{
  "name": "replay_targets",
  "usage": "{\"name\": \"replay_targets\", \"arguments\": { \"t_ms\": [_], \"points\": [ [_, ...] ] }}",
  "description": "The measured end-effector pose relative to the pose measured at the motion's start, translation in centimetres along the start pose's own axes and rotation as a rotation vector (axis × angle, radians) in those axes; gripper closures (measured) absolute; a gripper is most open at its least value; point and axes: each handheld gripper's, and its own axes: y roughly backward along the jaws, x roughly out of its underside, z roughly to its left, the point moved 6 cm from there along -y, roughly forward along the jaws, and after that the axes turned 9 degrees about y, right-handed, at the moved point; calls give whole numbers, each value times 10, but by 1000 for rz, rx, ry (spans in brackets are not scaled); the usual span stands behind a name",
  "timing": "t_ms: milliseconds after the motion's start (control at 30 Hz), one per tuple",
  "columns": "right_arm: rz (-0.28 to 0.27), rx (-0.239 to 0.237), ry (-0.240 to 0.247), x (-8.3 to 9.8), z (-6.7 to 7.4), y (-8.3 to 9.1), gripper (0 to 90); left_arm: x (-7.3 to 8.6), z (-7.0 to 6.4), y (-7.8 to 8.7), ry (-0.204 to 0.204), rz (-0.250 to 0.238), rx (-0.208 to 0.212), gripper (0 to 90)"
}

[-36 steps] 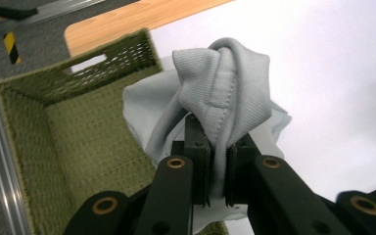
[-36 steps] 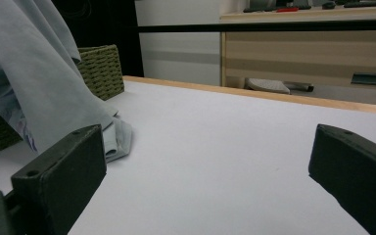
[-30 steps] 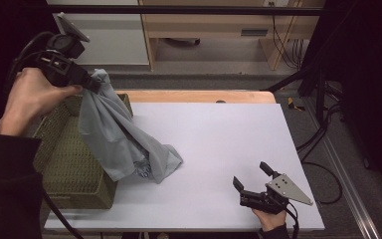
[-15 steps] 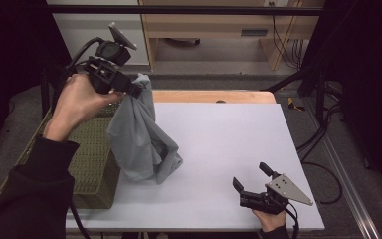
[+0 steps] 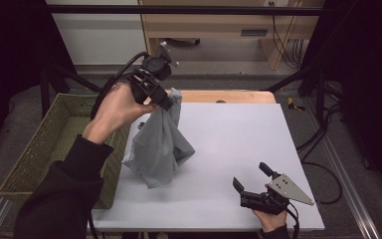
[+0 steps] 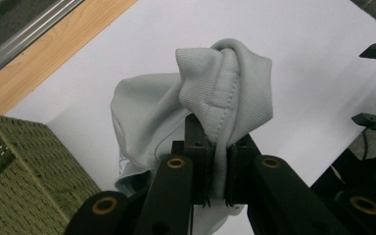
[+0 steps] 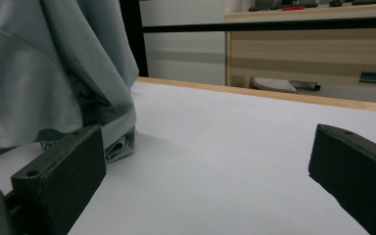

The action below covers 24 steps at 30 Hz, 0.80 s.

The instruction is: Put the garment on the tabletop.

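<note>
left gripper (image 5: 165,101): clamps ribbed hem of grey knit garment (image 5: 159,144) | garment hangs toward 6 o'clock | right gripper (image 5: 251,178): wide, empty, 4 o'clock

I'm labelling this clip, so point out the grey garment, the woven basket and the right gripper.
grey garment (image 5: 159,144): high view, on the hanging body of the cloth.
woven basket (image 5: 54,144): high view, on its inner side wall.
right gripper (image 5: 251,178): high view, midway between its open fingers.
</note>
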Motion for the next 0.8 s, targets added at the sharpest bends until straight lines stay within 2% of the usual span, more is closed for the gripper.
{"name": "replay_targets", "arguments": {
  "t_ms": [33,167,200,233,267,400,567,633,733,800],
  "points": [
    [-7,-3,3,0,0,0,9,-2,-5,-7,-16,19,-1,822],
    [-8,-5,-18,-1,1,0,9,-6,-14,-18,-44,38,5,822],
    [-6,-1,4,-1,-1,1,9,-6,-14,-18,-44,38,5,822],
    [-1,-2,-11,-1,0,2,9,-7,-16,-21,-44,45,8,822],
    [-6,-2,-9,-1,-1,2,9,-7,-18,-23,-58,49,2,822],
    [-15,2,-3,-2,-2,2,9,-7,-28,-38,-69,62,26,822],
    [-5,-4,-1,-1,-2,2,10,-3,-32,-51,-80,69,24,821],
    [-4,-10,-25,-1,0,2,10,1,-33,-59,-82,75,35,821],
    [0,-10,-30,0,0,2,10,5,-34,-66,-91,84,41,821],
    [1,-1,-4,1,-1,2,10,9,-35,-72,-103,94,46,820]
  ]
}}
